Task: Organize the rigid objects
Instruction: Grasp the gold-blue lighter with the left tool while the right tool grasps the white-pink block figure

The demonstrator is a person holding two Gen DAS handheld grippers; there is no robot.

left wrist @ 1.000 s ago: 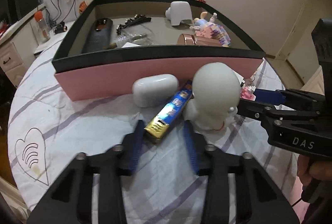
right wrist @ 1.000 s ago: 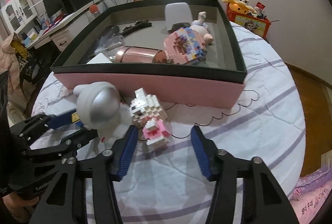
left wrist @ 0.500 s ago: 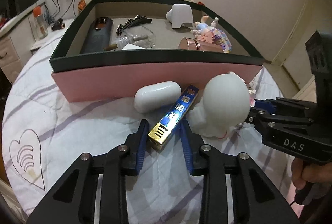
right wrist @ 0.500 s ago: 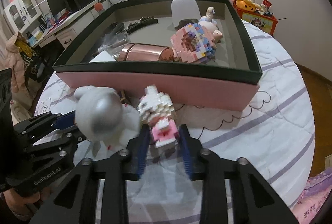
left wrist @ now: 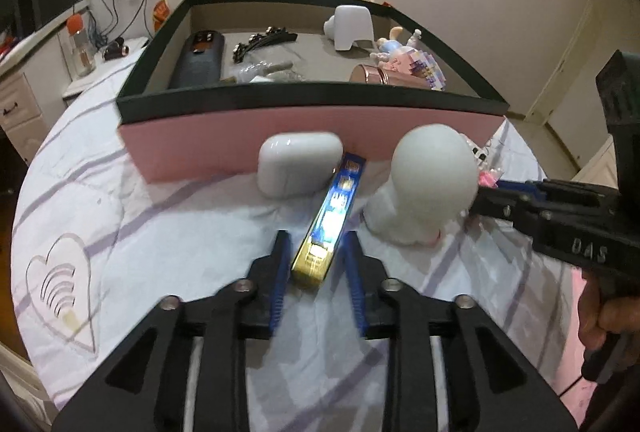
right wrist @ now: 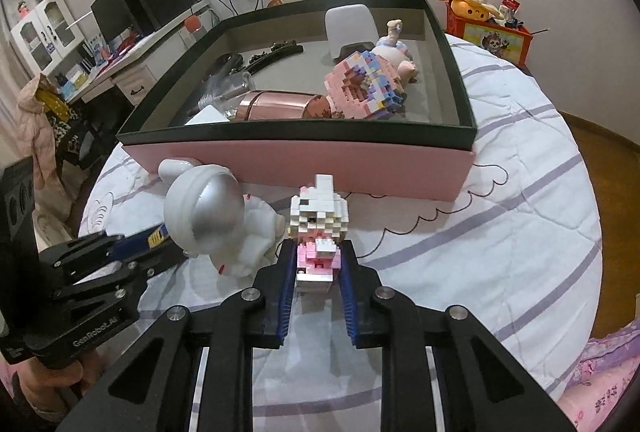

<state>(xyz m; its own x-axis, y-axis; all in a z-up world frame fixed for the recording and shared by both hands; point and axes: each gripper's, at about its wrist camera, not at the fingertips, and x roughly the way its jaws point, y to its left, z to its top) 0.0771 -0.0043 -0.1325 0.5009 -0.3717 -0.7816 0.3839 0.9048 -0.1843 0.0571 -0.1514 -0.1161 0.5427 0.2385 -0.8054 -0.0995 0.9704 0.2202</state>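
Observation:
My left gripper (left wrist: 316, 264) is shut on the gold end of a long blue and gold box (left wrist: 332, 216) that lies on the bed cover. A white oval case (left wrist: 300, 168) and a white astronaut figure (left wrist: 428, 184) stand beside it, in front of the pink box (left wrist: 320, 136). My right gripper (right wrist: 316, 268) is shut on the pink base of a white and pink brick figure (right wrist: 318, 216) next to the astronaut figure (right wrist: 216, 220). The pink box (right wrist: 360, 168) holds several items.
Inside the box lie a rose-gold cylinder (right wrist: 276, 104), a pink brick model (right wrist: 364, 92), a white stool-shaped piece (right wrist: 350, 28), a doll (right wrist: 394, 46), a dark case (left wrist: 198, 60) and black clips (left wrist: 264, 40). A red toy box (right wrist: 488, 36) stands behind.
Both grippers have moved forward and closed: the left on the blue and gold box, the right on the brick figure's pink base.

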